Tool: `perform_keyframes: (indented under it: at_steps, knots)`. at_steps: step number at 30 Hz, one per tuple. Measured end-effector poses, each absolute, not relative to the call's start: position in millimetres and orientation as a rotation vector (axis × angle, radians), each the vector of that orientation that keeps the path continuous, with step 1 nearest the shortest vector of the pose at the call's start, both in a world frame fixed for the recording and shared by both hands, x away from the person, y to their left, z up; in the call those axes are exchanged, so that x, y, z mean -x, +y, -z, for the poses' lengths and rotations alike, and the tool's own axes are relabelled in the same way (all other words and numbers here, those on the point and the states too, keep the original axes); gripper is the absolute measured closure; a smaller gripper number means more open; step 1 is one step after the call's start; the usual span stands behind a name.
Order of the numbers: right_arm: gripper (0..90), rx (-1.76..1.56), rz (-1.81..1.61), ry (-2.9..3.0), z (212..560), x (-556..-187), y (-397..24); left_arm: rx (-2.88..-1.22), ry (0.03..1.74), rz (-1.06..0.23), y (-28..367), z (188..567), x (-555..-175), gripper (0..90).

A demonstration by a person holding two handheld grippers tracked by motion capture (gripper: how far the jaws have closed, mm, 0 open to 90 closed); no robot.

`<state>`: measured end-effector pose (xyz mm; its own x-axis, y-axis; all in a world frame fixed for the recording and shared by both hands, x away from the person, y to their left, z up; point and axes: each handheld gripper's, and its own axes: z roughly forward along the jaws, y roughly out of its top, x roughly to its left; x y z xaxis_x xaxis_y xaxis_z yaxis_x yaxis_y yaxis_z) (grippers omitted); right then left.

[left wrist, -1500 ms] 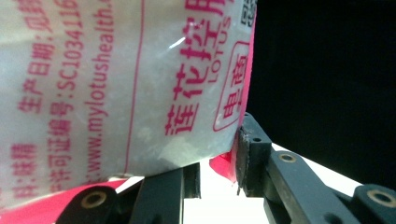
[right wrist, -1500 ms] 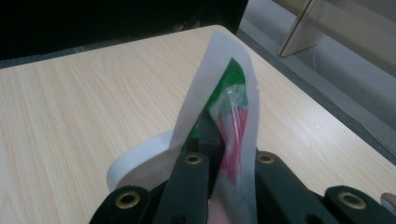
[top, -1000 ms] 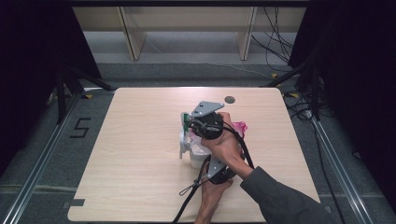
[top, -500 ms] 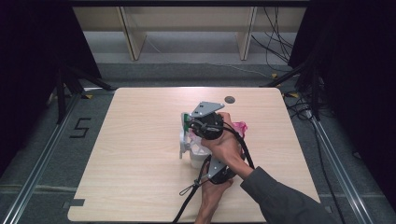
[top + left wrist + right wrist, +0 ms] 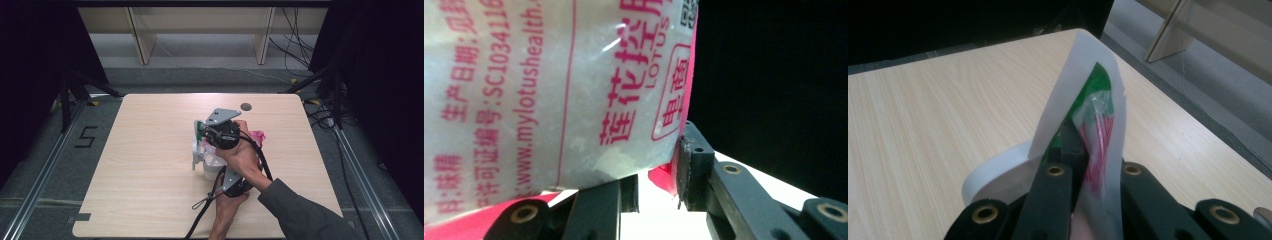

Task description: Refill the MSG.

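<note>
A clear bag of white crystals with pink print stands near the table's middle, its pink edge showing to the right. My left gripper comes in from below, its jaws set on either side of the bag's lower corner, gripping it. My right gripper, carrying a grey plate, reaches across from the right. In the right gripper view it is shut on a thin white-and-green flap together with clear pink-printed film at the bag's top. The person's forearms cross.
The light wooden table has bare room on its left half and far side. A small dark disc lies near the back edge. A black cable trails toward the front edge. Pale shelf legs stand beyond the table.
</note>
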<state>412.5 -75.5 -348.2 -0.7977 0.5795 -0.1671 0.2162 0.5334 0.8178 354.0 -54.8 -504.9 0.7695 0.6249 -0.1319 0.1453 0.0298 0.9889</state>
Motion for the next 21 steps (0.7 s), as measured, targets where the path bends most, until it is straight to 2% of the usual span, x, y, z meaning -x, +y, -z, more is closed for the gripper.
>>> perform_keyframes:
  at_steps: [21]
  knots:
    - [88.9, -0.648, -1.184, 2.342, 349.0, -413.5, -77.2, -1.519, 0.675, -0.441, -53.6, 505.8, -353.8, 73.5]
